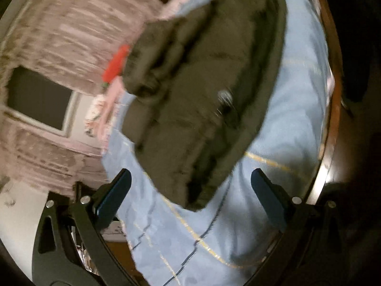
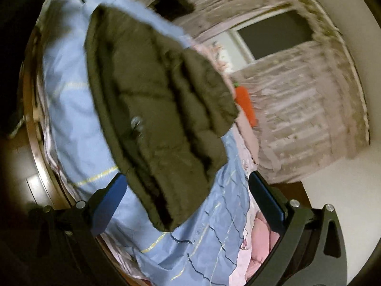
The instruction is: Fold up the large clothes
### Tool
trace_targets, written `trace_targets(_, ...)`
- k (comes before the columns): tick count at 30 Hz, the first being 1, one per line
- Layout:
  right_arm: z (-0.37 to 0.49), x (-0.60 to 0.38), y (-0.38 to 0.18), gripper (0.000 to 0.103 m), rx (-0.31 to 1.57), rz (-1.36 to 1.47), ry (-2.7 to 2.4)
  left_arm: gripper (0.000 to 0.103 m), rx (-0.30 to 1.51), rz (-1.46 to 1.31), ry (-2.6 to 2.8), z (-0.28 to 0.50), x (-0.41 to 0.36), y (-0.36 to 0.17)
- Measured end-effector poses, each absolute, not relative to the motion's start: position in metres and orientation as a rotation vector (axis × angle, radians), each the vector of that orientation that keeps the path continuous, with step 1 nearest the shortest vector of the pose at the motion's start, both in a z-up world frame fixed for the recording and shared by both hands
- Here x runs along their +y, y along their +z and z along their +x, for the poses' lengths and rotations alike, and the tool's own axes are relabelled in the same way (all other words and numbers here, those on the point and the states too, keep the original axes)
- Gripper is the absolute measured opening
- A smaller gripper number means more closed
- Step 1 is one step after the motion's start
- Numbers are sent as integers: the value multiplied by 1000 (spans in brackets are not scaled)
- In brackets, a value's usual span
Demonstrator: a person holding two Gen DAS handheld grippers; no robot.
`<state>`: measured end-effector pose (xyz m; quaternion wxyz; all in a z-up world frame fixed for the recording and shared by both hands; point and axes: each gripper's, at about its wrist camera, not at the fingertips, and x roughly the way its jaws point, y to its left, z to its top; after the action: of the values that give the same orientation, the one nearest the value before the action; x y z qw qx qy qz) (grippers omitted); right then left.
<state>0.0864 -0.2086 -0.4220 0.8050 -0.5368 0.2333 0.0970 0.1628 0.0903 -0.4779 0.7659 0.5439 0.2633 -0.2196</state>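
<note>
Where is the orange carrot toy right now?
The carrot toy lies on the bed's pink edge beside the dark green puffer jacket, toward the curtains; both wrist views show it.

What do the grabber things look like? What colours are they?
Each hand-held gripper, left and right, has two flat, dark blue fingers set in black frames. The frames have curved arms, slot-shaped cut-outs and small round silver bolts. No cables, markings or sleeves show.

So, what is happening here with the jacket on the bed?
A person holds a gripper in each hand over a dark olive padded jacket that lies bunched on a light blue bedspread. The left gripper and the right gripper are both open and hold nothing. The pictures are blurred, and the jacket does not look neatly folded.
</note>
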Motion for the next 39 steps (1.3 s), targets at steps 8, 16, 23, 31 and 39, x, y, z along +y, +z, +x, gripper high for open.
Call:
trace_targets(8, 124, -221, -476, 102, 589, -1244, 223, 101, 656, 1272, -619, 189, 91, -523)
trace_targets(16, 152, -230, -506, 102, 680, -1280, 227, 101, 693, 1270, -704, 212, 86, -542)
trace_targets(23, 183, -235, -520, 102, 734, -1297, 166, 101, 777, 1198, -766, 236, 81, -542)
trace_targets(31, 220, -240, -518, 44, 811, -1213, 85, 90, 807, 1128, -704, 260, 79, -537)
trace_targets(39, 230, -252, -470, 16, 797, -866, 27, 19, 758, 941, -579, 280, 81, -500)
